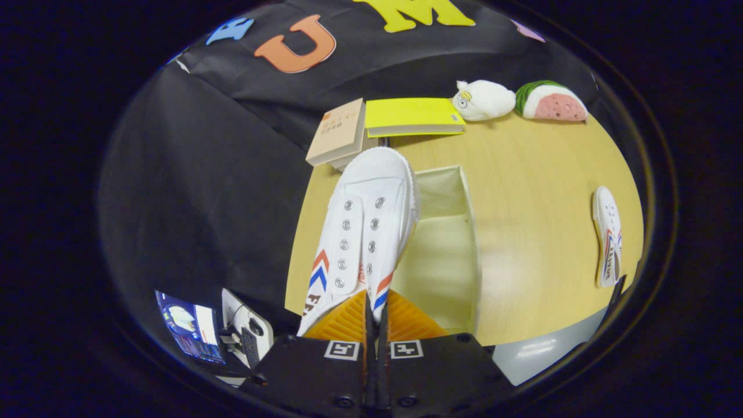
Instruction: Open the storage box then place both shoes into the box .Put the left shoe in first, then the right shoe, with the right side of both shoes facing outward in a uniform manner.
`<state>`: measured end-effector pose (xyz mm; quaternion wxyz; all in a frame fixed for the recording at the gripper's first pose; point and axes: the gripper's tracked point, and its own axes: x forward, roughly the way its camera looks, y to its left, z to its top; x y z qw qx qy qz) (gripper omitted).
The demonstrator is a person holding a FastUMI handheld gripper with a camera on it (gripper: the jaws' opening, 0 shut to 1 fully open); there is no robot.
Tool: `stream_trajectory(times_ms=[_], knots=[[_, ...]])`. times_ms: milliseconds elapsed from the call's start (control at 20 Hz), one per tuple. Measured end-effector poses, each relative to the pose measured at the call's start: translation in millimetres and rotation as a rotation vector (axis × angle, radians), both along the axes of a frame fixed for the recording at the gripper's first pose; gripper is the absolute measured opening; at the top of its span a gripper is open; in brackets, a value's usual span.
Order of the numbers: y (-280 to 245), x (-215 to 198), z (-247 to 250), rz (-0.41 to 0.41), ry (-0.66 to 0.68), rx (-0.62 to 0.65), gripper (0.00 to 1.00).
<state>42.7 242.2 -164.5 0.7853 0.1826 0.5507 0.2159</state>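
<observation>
A white canvas shoe (365,232) with metal eyelets is pinched at the heel between the nearly closed ridged pads of the gripper (376,316). Below it a storage box (464,244) is seen, its inner walls matt and cloth-like. The table (534,174) is finished in pale wood grain, smooth with a soft sheen. A second shoe (607,235) of matching canvas is laid on it. Two plush toys (484,100) look soft and fuzzy. The yellow book (413,115) and tan book (338,132) show matt paper covers.

white shoe (363,232) heel hidden between tool (376,325) fingers, storage box (458,255) partly covered
</observation>
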Motion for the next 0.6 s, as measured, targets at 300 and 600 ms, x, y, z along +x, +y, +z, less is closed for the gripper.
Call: stream_trajectory(times_ms=[300,600], knots=[[11.3,3.5,-54.4,0.046,0.118,-0.080,0.05],[32.3,7.4,-85.6,0.078,0.230,-0.090,0.06]])
